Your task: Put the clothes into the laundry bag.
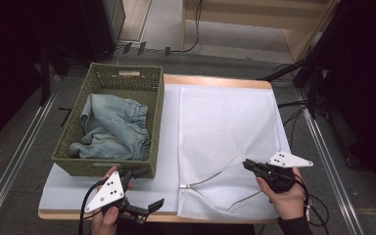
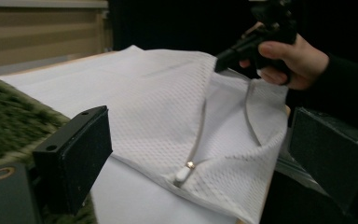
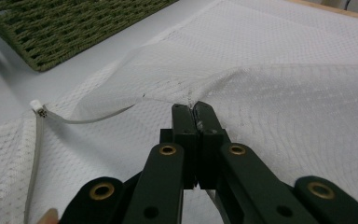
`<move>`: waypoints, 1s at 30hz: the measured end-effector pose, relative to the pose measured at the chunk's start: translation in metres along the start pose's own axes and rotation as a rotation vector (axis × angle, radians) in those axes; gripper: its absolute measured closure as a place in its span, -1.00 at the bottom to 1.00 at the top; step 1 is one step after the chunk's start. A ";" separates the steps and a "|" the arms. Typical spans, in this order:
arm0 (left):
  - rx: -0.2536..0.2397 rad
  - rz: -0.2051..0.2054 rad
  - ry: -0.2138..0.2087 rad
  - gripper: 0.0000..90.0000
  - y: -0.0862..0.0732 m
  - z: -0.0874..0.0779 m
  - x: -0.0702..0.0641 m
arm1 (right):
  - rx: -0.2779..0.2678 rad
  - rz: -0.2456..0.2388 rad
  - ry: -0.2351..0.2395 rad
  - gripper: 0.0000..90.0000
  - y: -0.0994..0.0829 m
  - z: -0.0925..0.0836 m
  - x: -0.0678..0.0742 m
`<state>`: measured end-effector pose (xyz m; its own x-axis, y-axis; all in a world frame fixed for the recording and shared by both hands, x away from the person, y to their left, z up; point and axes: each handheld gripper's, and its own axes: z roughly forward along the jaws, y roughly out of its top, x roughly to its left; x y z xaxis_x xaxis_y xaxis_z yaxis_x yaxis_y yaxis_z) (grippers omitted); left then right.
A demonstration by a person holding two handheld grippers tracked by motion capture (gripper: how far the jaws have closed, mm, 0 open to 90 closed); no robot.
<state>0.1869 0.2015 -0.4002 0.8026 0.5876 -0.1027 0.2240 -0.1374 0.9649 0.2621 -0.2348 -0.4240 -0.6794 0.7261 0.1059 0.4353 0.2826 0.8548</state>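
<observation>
White mesh bag (image 1: 225, 127) edge pinched by right gripper (image 1: 250, 165) — raised | left gripper (image 1: 152, 205) — fingers apart, low by basket (image 1: 78, 164)

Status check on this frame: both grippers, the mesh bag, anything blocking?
Right gripper shut on mesh bag, lifting its upper layer at the zipper opening. Left gripper open, empty, near the table edge. Jeans in basket. No obstruction.

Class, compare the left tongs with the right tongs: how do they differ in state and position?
The left tongs stand open and hold nothing; the right tongs are shut on the white mesh laundry bag. The left hover near the green woven basket; the right lift the bag's edge. Both are black.
</observation>
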 end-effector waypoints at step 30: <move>0.189 -0.103 0.199 -1.00 0.087 -0.005 0.158 | 0.023 0.004 0.007 0.98 -0.008 0.010 -0.002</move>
<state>0.3307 0.2860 -0.3312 0.6499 0.7487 -0.1303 0.4130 -0.2041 0.8876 0.2657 -0.2323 -0.4361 -0.6813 0.7233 0.1130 0.4515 0.2937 0.8426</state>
